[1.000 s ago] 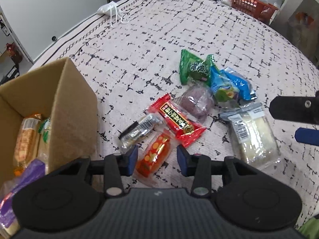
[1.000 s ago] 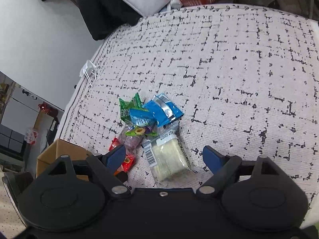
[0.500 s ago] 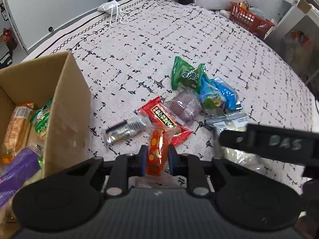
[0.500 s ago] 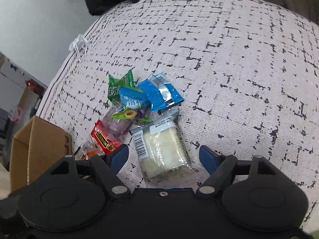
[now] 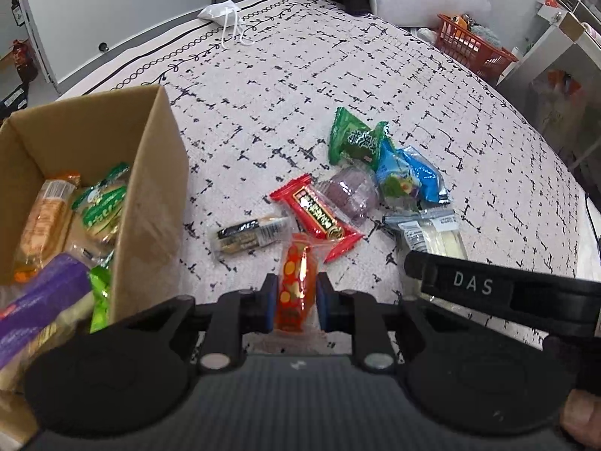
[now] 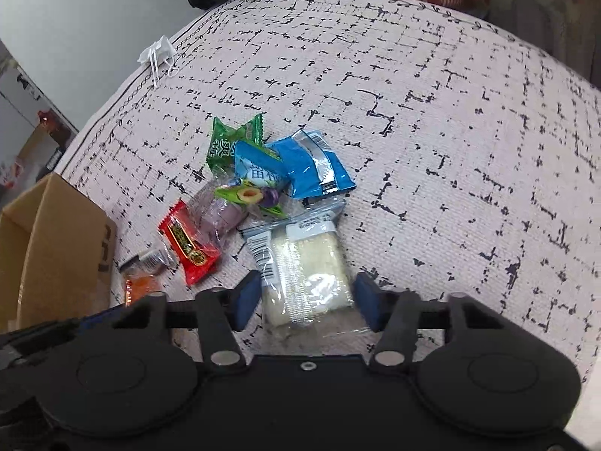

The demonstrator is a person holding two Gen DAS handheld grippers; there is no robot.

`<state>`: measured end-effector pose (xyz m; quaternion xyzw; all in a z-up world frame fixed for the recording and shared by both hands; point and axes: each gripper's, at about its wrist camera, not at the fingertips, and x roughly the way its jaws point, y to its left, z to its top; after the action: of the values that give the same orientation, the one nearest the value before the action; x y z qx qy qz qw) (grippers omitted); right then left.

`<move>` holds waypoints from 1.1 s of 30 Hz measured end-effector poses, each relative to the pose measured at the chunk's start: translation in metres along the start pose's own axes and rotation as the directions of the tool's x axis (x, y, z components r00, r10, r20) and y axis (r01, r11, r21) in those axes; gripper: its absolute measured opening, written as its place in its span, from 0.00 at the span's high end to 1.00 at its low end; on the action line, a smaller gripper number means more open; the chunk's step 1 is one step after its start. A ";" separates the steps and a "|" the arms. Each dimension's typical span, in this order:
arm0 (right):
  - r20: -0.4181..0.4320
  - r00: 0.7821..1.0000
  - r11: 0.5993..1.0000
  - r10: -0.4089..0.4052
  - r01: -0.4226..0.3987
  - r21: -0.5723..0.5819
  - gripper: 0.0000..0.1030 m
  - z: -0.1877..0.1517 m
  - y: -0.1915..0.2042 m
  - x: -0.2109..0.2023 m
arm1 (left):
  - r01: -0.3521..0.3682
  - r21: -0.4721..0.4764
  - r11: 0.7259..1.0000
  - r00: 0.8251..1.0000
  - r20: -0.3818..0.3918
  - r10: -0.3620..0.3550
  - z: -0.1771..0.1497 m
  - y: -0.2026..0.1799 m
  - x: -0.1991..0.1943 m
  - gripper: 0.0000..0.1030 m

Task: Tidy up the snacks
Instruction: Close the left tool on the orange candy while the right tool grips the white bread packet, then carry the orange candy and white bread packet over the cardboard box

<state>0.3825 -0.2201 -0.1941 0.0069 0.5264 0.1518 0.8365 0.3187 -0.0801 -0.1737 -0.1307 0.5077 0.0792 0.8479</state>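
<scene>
From the left wrist view, the left claw [image 5: 296, 297] is pinching an orange candy packet [image 5: 295, 282] by its near end, pads pressed on both sides, the rest of the wrapper sticking out ahead over the bed [image 5: 338, 75]. The cardboard box [image 5: 150, 173] stands just to the left, open, with several snacks already inside. To do this step well, I'd say lift the packet clear of the bedspread first, swing it over the box wall, not into it, and let go only once it hangs above the opening; the thin wrapper looks slippery, so a firm squeeze matters. Beyond the claw lie a red packet [image 5: 319, 218], a black-and-clear bar [image 5: 249, 233], a purple sweet [image 5: 351, 195], a green packet [image 5: 355, 139] and a blue packet [image 5: 409, 176], bunched close together. The other tool's black arm crosses in from the right above a white rice cake packet [image 5: 439, 231].

From the right wrist view, the right claw [image 6: 306, 297] has just been closing around the white rice cake packet [image 6: 308, 267]. The packet lies between the blue pads; the right pad looks to be at its edge, the left pad shows a sliver of gap, so I judge it not yet gripped. It should close squarely across the packet's width and avoid crushing the soft cake. The box [image 6: 56, 240] sits off to the left, past the red packet [image 6: 188, 240].
</scene>
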 end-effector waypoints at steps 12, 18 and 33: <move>0.039 0.999 0.998 0.034 -0.032 -0.046 0.55 -0.003 0.008 -0.027 | 0.011 -0.018 1.000 0.999 0.042 -0.010 -0.008 0.003 -0.032 0.81; 0.073 0.996 0.997 0.048 -0.044 -0.058 0.55 -0.006 0.010 -0.044 | 0.009 -0.023 1.000 0.997 0.080 -0.007 -0.008 0.008 -0.054 0.81; 0.161 0.980 0.991 0.114 -0.101 -0.091 0.55 -0.014 0.022 -0.085 | -0.002 -0.057 0.998 0.985 0.173 0.012 -0.015 0.025 -0.112 0.80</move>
<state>0.3303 -0.2231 -0.1217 0.0134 0.4472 0.2174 0.8675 0.2465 -0.0608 -0.0859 -0.1457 0.4302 0.1074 0.8844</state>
